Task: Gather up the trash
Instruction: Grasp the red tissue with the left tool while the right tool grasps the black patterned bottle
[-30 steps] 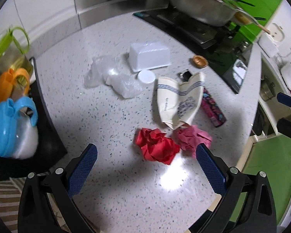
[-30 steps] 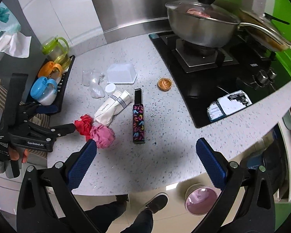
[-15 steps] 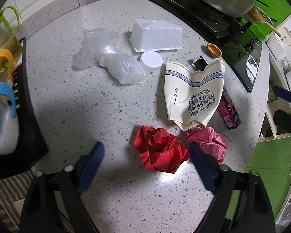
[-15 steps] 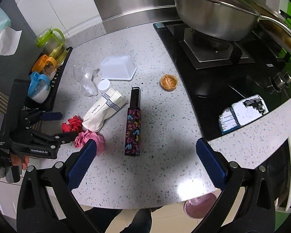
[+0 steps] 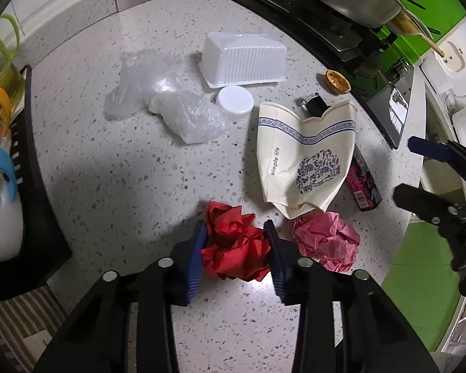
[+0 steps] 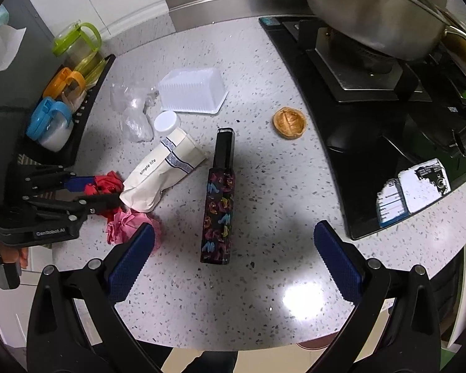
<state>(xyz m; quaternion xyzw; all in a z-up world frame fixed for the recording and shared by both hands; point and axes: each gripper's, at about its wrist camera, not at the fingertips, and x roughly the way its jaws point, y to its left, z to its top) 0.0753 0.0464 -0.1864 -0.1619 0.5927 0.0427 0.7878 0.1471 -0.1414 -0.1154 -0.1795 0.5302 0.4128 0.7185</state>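
Your left gripper has just been closing, and its blue pads now sit against both sides of the red wad at lower centre of the left view. The paper looks pinched, though how firm the hold is I can't tell. A second ago those jaws stood wide apart above it, so the first piece of trash is about ready to lift.

Your right gripper hangs wide open and empty, the dark patterned box lying ahead between its fingers.

Just right of the red wad lies a pink wad, close enough to drag along. Above them is the flattened paper cup; farther up, crumpled plastic, a white cap and a white tray.
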